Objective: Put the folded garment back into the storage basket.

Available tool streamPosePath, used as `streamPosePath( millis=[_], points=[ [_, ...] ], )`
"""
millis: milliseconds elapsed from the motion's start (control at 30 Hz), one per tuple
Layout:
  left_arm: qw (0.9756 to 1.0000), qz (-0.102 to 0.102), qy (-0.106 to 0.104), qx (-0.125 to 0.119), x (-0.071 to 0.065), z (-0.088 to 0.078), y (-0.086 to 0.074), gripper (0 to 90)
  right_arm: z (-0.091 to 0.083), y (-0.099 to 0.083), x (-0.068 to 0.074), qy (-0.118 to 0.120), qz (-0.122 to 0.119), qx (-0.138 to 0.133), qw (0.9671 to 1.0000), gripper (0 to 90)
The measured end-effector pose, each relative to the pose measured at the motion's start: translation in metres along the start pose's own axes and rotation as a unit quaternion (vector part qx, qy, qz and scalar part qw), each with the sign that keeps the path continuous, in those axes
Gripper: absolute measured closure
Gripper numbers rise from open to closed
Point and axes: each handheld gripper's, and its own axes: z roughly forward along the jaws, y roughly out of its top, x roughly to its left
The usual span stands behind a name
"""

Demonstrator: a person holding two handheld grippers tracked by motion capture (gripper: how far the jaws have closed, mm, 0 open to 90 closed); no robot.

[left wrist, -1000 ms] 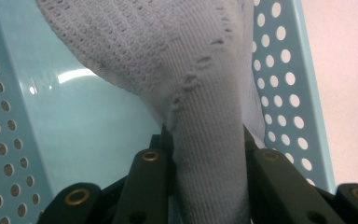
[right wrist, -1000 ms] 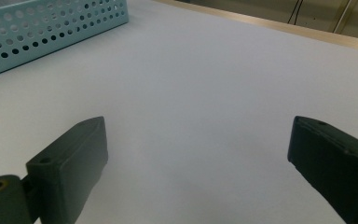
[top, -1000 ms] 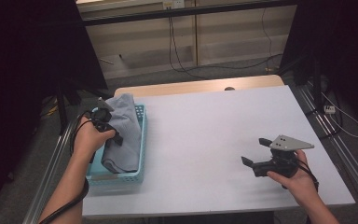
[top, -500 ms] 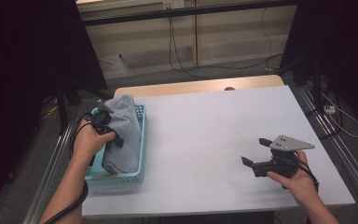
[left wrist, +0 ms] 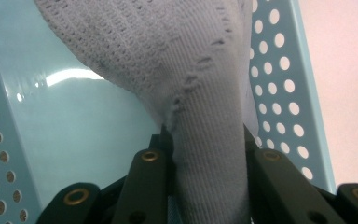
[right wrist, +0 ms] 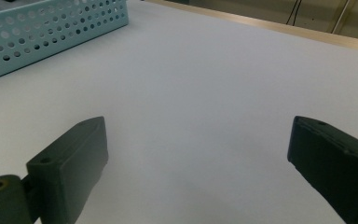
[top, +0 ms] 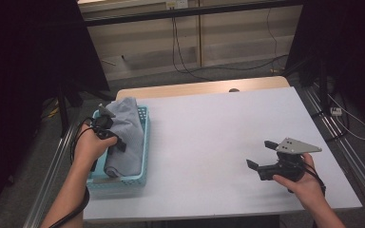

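The left tongs (top: 116, 142) pinch the grey knitted cloth (top: 126, 137) in the blue basket (top: 145, 142), while the right tongs (top: 259, 156) hover wide and empty over the bench (top: 209, 133).

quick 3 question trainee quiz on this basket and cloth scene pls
1. True or false: the left hand-held gripper is shut on the grey knitted cloth.
2. Where does the cloth lie? A) in the light blue perforated plastic basket B) on the bare white table C) on the floor
3. Fill in: the right hand-held gripper has its jaws ____ over the table.

Key: 1 true; 2 A; 3 open, with nothing between them.
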Motion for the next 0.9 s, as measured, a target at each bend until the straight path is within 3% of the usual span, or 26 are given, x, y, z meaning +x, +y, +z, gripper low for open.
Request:
streamPosePath(
  millis=[300, 900],
  points=[
    [1.0, 0.001, -0.005, 0.0, 0.0064, 0.0036, -0.0032, 74.4, -0.0002, -0.0004, 0.0005, -0.001, -0.001, 0.001, 1.0, 4.7],
    [1.0, -0.005, -0.002, 0.001, 0.0061, 0.006, -0.0044, 74.0, -0.0019, 0.0005, -0.0015, -0.008, -0.001, -0.001, 1.0, 4.6]
  ],
)
